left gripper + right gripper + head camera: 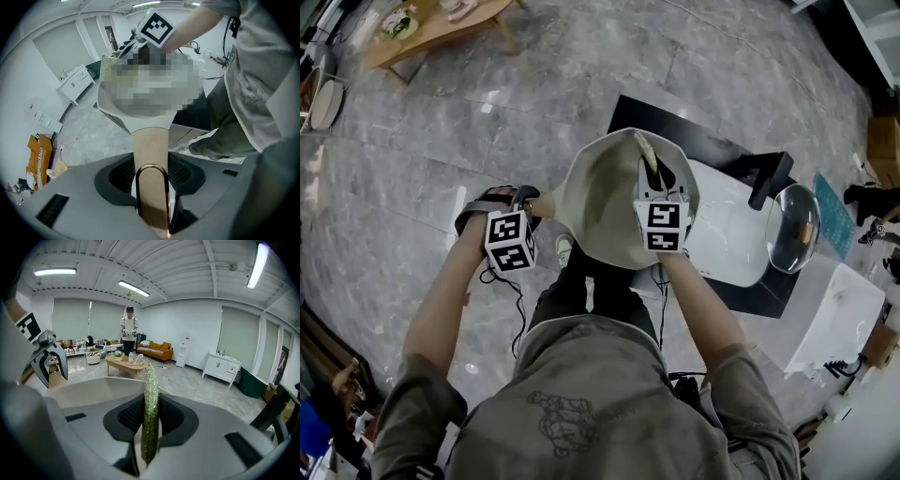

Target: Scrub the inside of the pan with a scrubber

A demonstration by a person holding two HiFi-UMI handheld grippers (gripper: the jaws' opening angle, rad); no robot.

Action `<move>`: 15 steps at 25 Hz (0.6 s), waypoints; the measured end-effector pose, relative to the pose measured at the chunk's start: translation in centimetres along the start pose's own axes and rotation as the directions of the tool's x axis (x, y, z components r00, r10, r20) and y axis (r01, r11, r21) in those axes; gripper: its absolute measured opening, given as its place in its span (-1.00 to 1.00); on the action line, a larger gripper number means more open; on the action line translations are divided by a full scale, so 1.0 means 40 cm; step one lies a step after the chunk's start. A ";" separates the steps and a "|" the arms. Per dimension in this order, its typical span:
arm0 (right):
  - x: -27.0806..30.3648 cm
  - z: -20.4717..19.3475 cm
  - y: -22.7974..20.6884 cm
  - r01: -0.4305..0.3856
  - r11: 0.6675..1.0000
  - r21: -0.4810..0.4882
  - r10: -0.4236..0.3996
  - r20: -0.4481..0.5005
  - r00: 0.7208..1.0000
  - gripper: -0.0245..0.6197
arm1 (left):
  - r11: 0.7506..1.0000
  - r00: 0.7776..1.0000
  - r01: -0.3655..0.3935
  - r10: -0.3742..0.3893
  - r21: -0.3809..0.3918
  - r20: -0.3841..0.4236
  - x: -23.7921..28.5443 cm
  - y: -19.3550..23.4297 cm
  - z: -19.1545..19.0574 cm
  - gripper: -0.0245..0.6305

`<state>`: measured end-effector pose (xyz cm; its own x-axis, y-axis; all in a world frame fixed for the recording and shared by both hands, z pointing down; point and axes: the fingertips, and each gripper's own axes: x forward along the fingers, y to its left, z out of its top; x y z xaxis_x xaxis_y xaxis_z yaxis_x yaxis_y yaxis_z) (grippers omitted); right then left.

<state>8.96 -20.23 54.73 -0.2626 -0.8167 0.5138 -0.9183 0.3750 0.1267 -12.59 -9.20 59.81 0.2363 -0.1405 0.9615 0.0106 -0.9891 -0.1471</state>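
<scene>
The left gripper (151, 180) pinches the pan's handle (150, 145) between its pads. The handle runs straight out along the jaws, and the pan (110, 112) sits just past the tips, tilted, its hollow turned up toward the person. The right gripper (150, 427) is clamped on the scrubber (150, 394), a thin pad held edge-on. Its long axis follows the jaws and it sticks out well beyond their tips, over the pan's inside; whether it touches the surface cannot be told.
</scene>
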 end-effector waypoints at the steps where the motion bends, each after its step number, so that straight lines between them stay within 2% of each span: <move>1: 0.008 -0.005 0.008 -0.007 1.000 -0.012 0.007 -0.003 1.000 -0.70 | 1.000 1.000 -0.006 0.006 0.003 0.006 0.001 0.000 0.001 -0.33; 9: 0.042 -0.034 0.089 -0.094 0.991 -0.090 0.091 -0.033 0.995 -0.70 | 1.000 1.000 -0.006 0.006 0.014 0.027 0.002 0.001 0.002 -0.34; 15: 0.038 -0.042 0.184 -0.238 0.957 -0.164 0.234 -0.043 0.971 -0.70 | 1.000 1.000 -0.012 0.011 0.016 0.029 0.003 0.001 0.004 -0.34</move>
<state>2.29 -17.99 57.89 -0.4576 -0.6867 0.5648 -0.7682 0.6253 0.1379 -12.39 -9.23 59.88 0.2642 -0.1504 0.9527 0.0232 -0.9865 -0.1621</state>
